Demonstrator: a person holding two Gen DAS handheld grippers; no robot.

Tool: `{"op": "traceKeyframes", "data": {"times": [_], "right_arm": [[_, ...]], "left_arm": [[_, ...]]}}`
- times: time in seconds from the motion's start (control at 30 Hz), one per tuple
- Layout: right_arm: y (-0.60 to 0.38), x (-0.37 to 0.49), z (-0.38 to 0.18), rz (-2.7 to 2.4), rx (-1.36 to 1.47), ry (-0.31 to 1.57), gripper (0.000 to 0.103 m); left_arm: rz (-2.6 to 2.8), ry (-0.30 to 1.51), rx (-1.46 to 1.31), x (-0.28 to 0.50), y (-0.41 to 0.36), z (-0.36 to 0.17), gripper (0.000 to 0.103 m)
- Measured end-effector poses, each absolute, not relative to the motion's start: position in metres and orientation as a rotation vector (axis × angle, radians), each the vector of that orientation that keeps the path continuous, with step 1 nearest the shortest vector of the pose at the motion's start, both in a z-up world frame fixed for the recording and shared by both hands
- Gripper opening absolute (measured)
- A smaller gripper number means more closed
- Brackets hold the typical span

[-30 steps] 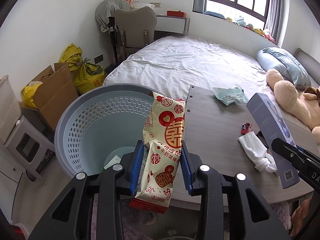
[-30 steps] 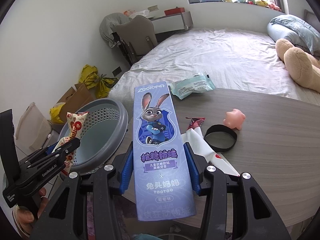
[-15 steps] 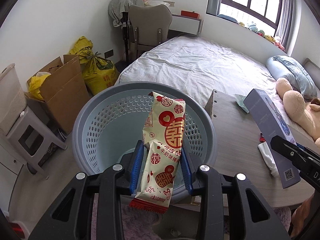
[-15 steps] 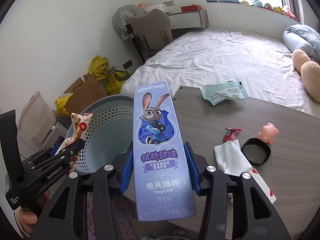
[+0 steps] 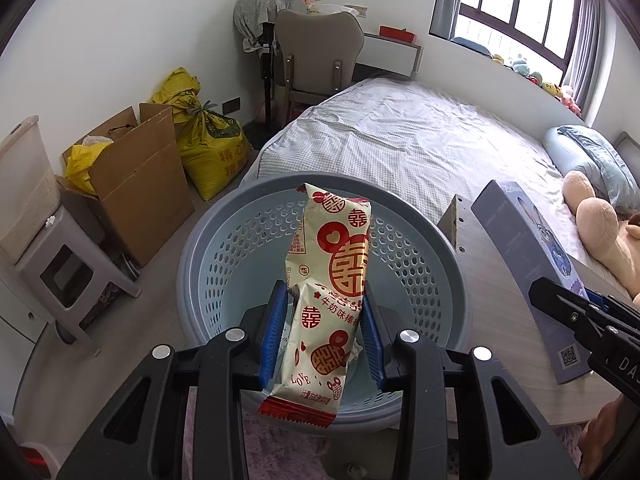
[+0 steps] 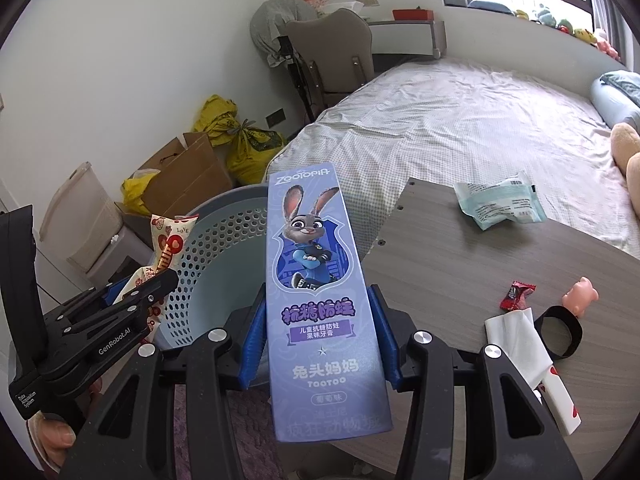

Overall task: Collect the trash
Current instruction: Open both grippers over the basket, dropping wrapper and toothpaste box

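The left gripper (image 5: pixel 323 326) is closed across the middle of a cream-and-red snack wrapper (image 5: pixel 326 292), holding it above the open blue perforated basket (image 5: pixel 224 248); the film looks light, soft and crinkly, so a mid-body pinch suits it. The right gripper (image 6: pixel 318 336) is clamped on the long sides of a purple toothpaste box (image 6: pixel 316 280), judged light and stiff but crushable, beside the basket rim. Farther off on the table (image 6: pixel 440 240) lie a white tissue (image 6: pixel 516 340), a red candy wrapper (image 6: pixel 517 293) and a pale green packet (image 6: pixel 502 204), possibly wipes
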State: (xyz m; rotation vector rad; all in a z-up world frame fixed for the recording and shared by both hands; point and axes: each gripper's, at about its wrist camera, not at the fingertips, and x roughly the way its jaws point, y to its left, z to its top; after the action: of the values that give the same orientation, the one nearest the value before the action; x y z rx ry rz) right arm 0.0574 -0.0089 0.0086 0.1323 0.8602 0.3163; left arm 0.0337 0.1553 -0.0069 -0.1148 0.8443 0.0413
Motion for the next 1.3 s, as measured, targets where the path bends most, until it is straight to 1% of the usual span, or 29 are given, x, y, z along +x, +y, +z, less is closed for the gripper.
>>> {"op": "traceKeyframes", "data": {"times": [0.63,1.3], "right_arm": [[0.012,0.083,-0.004,0.338,0.112,0.892,0.046],[0.039,0.12,-0.028,0.405,0.069,0.965,0.046]], "left_arm": [[0.044,0.883,-0.13,0.064,0.168,-0.022,0.035],[0.1,0.925,-0.125,0.088,0.183,-0.037,0.035]]}}
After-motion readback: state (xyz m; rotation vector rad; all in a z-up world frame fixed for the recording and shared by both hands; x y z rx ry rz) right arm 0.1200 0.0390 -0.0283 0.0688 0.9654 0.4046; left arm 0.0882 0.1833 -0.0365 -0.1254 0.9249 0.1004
